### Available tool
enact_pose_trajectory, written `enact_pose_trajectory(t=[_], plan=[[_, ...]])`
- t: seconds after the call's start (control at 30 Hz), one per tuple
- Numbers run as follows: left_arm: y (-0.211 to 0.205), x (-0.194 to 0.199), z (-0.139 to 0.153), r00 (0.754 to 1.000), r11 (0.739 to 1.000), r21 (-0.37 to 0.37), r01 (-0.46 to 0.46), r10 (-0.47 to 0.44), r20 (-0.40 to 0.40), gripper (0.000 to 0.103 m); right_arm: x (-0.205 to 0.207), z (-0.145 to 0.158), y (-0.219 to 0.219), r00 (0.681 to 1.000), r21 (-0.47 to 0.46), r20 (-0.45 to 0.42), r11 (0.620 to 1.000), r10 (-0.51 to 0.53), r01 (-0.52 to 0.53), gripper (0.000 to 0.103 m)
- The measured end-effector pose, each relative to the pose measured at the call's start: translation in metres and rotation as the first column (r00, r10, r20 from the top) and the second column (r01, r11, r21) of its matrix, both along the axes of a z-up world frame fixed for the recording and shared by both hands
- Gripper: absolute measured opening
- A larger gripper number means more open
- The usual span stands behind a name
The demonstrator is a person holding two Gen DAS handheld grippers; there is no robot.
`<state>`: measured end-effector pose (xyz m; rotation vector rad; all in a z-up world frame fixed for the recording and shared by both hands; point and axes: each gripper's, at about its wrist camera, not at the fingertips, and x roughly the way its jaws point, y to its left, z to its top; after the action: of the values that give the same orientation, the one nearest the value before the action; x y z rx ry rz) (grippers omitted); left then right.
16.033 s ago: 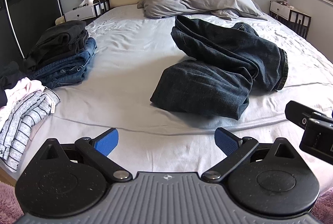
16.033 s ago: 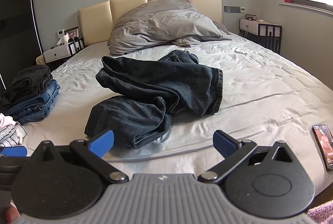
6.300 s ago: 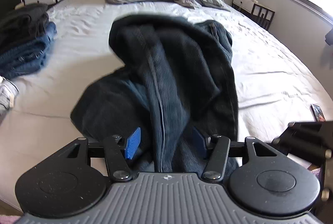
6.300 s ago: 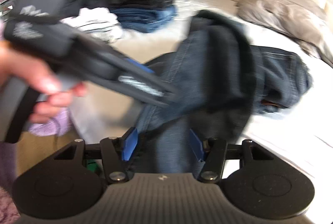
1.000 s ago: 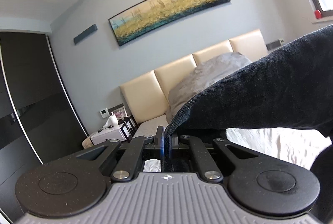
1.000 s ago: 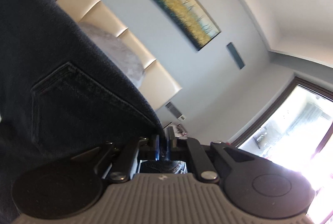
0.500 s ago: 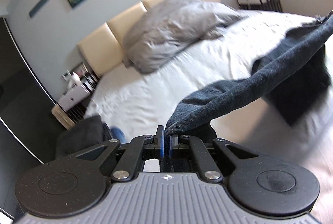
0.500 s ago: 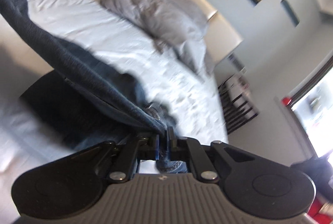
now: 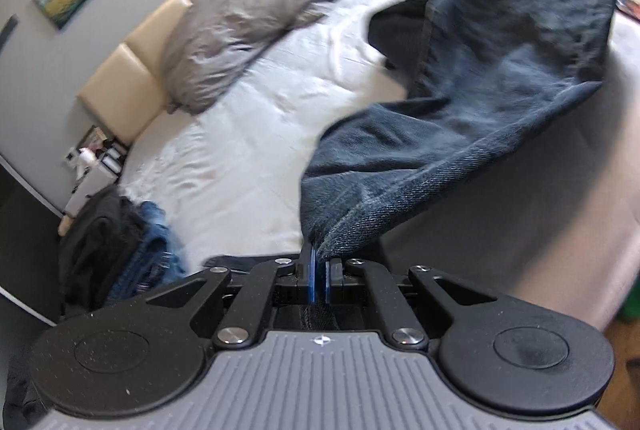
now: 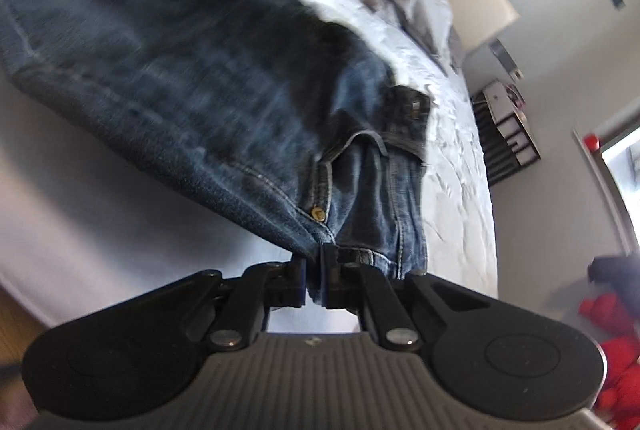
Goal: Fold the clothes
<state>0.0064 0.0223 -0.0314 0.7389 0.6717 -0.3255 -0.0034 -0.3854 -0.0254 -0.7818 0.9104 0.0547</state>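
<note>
Left gripper (image 9: 318, 266) clamped tight on the waistband edge of the dark blue jeans (image 9: 480, 102); blue pads nearly meet with only denim between them. Right gripper (image 10: 316, 270) likewise pinched narrow on the other waistband edge, just beside the brass button (image 10: 318, 213) and open fly. Jeans (image 10: 180, 70) stretched between the two grippers and hanging above the white-sheeted bed (image 9: 248, 134), fabric blurred; far part of the garment sags toward the sheet, contact with the sheet cannot be told. Bed surface under and beyond the jeans is bare sheet, broad open area up to the grey duvet (image 9: 240, 26) heaped at the cream headboard (image 9: 132, 78). Stack of folded clothes (image 9: 116, 242) sits at the bed's left edge, well apart from the jeans. Near edge of the mattress visible below the denim in the right wrist view. Nightstand (image 10: 508, 126) stands beyond the bed's far side.
</note>
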Motion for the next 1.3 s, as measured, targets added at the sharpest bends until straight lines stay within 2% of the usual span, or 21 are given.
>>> enact_pose_trajectory(t=[0.17, 0.27, 0.33, 0.4, 0.43, 0.47, 0.53, 0.6, 0.67, 0.77, 0.93, 1.1, 1.3], plan=[[-0.022, -0.022, -0.036, 0.993, 0.994, 0.045, 0.096, -0.093, -0.075, 0.003, -0.002, -0.035, -0.006, 0.985, 0.0, -0.173, 1.0, 0.014, -0.014, 0.007], [-0.024, -0.023, -0.049, 0.99, 0.994, 0.027, 0.105, -0.102, -0.102, 0.006, -0.003, -0.051, -0.008, 0.977, -0.011, -0.213, 0.999, 0.028, -0.031, 0.007], [-0.021, -0.021, -0.049, 0.987, 0.994, 0.003, 0.112, -0.111, -0.116, 0.013, -0.003, -0.055, -0.007, 0.971, -0.003, -0.237, 0.999, 0.041, -0.043, 0.012], [-0.016, -0.021, -0.048, 0.983, 0.994, -0.023, 0.111, -0.113, -0.144, 0.022, -0.004, -0.056, -0.007, 0.963, 0.014, -0.264, 0.999, 0.052, -0.05, 0.013], [-0.013, -0.021, -0.045, 0.981, 0.993, -0.043, 0.107, -0.113, -0.161, 0.033, -0.006, -0.053, -0.007, 0.96, 0.028, -0.273, 0.998, 0.06, -0.055, 0.014], [-0.01, -0.022, -0.042, 0.978, 0.993, -0.064, 0.104, -0.114, -0.177, 0.049, -0.008, -0.049, -0.008, 0.959, 0.043, -0.273, 0.997, 0.074, -0.064, 0.015], [-0.001, -0.026, -0.035, 0.976, 0.99, -0.109, 0.09, -0.11, -0.186, 0.055, -0.011, -0.038, -0.011, 0.963, 0.072, -0.254, 0.994, 0.095, -0.079, 0.016], [0.005, -0.028, -0.03, 0.978, 0.99, -0.127, 0.065, -0.088, -0.187, 0.055, -0.015, -0.027, -0.013, 0.976, 0.096, -0.197, 0.992, 0.097, -0.079, 0.019], [0.014, -0.027, -0.026, 0.98, 0.989, -0.148, 0.03, -0.058, -0.19, 0.055, -0.012, -0.013, -0.015, 0.987, 0.124, -0.133, 0.989, 0.095, -0.079, 0.039], [0.025, -0.021, -0.021, 0.978, 0.983, -0.185, -0.02, -0.019, -0.208, 0.055, -0.011, 0.002, -0.006, 0.992, 0.158, -0.08, 0.984, 0.1, -0.086, 0.039], [0.031, -0.014, -0.012, 0.979, 0.979, -0.202, -0.039, -0.003, -0.204, 0.059, 0.005, 0.013, 0.023, 0.987, 0.188, -0.041, 0.971, 0.156, -0.146, 0.039], [0.037, -0.009, -0.005, 0.969, 0.971, -0.223, -0.082, 0.025, -0.245, 0.059, 0.025, 0.014, 0.054, 0.983, 0.222, -0.047, 0.961, 0.179, -0.165, 0.039], [0.052, -0.006, 0.009, 0.97, 0.959, -0.271, -0.078, 0.01, -0.241, 0.061, 0.05, 0.008, 0.089, 0.978, 0.242, -0.08, 0.955, 0.193, -0.169, 0.044]])
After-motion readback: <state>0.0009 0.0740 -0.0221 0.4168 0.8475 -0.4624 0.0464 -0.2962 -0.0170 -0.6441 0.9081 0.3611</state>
